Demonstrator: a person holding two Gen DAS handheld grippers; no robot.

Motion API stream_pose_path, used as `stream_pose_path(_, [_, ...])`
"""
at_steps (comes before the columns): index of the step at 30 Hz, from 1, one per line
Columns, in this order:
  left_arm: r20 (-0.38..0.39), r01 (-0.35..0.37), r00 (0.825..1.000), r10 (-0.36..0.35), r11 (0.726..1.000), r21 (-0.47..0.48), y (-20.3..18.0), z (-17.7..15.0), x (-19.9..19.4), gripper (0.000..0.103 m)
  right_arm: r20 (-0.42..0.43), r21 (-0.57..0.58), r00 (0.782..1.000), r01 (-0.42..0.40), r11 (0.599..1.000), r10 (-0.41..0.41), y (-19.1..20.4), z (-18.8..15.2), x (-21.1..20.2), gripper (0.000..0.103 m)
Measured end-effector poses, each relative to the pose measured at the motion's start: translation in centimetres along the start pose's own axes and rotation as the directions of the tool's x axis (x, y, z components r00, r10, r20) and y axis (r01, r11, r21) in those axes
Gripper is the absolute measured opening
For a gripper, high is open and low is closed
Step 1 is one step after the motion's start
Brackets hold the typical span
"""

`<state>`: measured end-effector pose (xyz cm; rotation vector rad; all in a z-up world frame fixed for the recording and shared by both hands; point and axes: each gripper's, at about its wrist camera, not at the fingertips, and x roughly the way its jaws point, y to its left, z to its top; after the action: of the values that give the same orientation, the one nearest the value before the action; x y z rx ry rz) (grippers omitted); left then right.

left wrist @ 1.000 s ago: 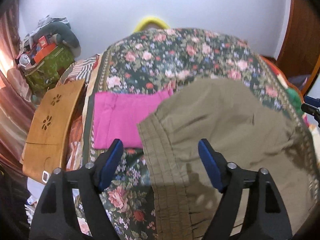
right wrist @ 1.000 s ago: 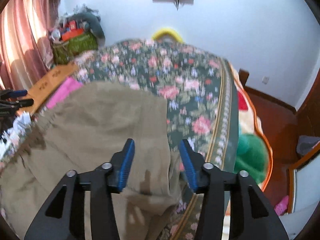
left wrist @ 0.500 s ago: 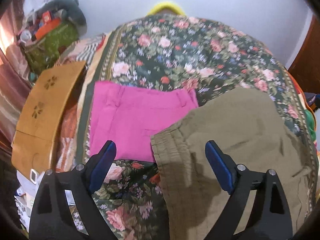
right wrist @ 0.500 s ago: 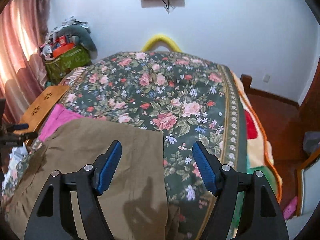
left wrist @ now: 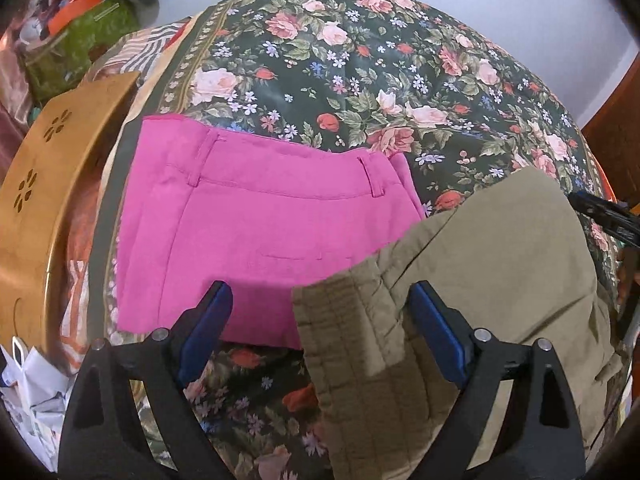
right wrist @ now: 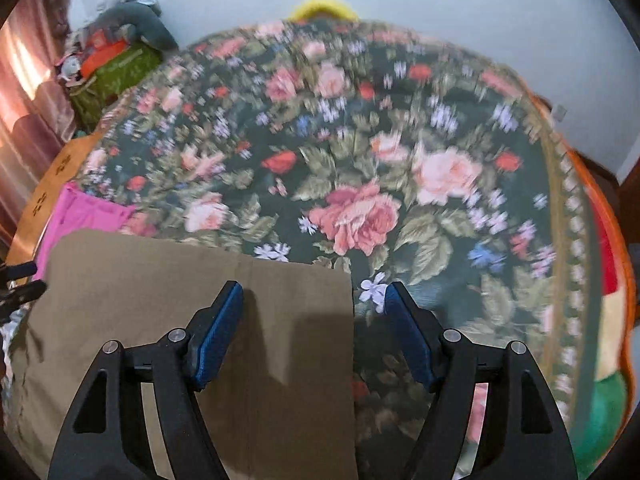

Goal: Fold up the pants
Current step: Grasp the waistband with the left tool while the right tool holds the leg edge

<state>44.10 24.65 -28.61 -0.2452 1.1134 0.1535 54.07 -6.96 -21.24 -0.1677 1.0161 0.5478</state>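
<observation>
Olive pants (left wrist: pixel 500 264) lie flat on the floral bedspread (left wrist: pixel 360 80), ribbed waistband (left wrist: pixel 344 344) toward the left wrist camera. My left gripper (left wrist: pixel 320 296) hangs open just above the waistband's corner, pads clear of the cloth. In the right wrist view the pants (right wrist: pixel 160 280) end in a straight edge. There my right gripper (right wrist: pixel 314 292) stands open over the far right corner, gripping nothing. Folded pink pants (left wrist: pixel 260 216) lie to the left, their lower right part under the olive pair.
A wooden lap table (left wrist: pixel 44 184) leans at the bed's left side, crumpled paper (left wrist: pixel 28 392) below it. A green bag with clutter (left wrist: pixel 72 40) stands by the wall. Green and red blankets (right wrist: pixel 604 412) hang off the bed's right edge.
Both grippers have sunk toward the bed and moved forward, jaws spread wider. The olive pants, bunched a second ago, now lie flat. More of the pink pants shows.
</observation>
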Motion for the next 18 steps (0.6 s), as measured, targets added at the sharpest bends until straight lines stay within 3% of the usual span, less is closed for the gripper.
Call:
stream_pose_path(4, [-0.021, 0.041, 0.999, -0.041, 0.999, 0.001, -0.1, 0.3, 0.9, 0.089, -0.013, 0.105, 0.996, -0.082, 0.991, 0.084, -1.3, -0.4, 1.4, 0.068])
stream_pose_path(6, [-0.047, 0.111, 0.993, -0.112, 0.993, -0.031, 0.2, 0.3, 1.4, 0.072, -0.008, 0.120, 0.990, -0.139, 0.983, 0.141, -1.5, -0.6, 1.5, 0.048])
stream_pose_path(7, [-0.056, 0.145, 0.987, -0.148, 0.988, -0.051, 0.3, 0.3, 1.6, 0.068, -0.015, 0.133, 0.989, -0.147, 0.980, 0.150, -1.5, -0.8, 1.5, 0.046])
stream_pose_path(9, [-0.064, 0.196, 0.978, -0.201, 0.978, -0.074, 0.2, 0.3, 1.7, 0.048, -0.023, 0.120, 0.993, -0.115, 0.986, 0.119, -1.2, -0.9, 1.6, 0.023])
stream_pose_path(11, [-0.060, 0.220, 0.973, -0.224, 0.973, -0.075, -0.2, 0.2, 1.4, 0.036, -0.030, 0.097, 0.991, -0.127, 0.987, 0.131, -0.5, -1.2, 1.2, 0.011])
stream_pose_path(17, [-0.017, 0.091, 0.996, -0.090, 0.995, 0.036, -2.4, -0.3, -1.1, 0.000, 0.036, 0.013, 0.999, -0.037, 0.999, 0.037, 0.8, -1.2, -0.9, 0.008])
stream_pose_path(18, [-0.009, 0.063, 0.998, -0.062, 0.997, 0.049, -2.5, -0.4, -1.5, 0.000, 0.060, 0.001, 0.998, -0.024, 1.000, 0.024, 0.8, -1.1, -1.8, 0.008])
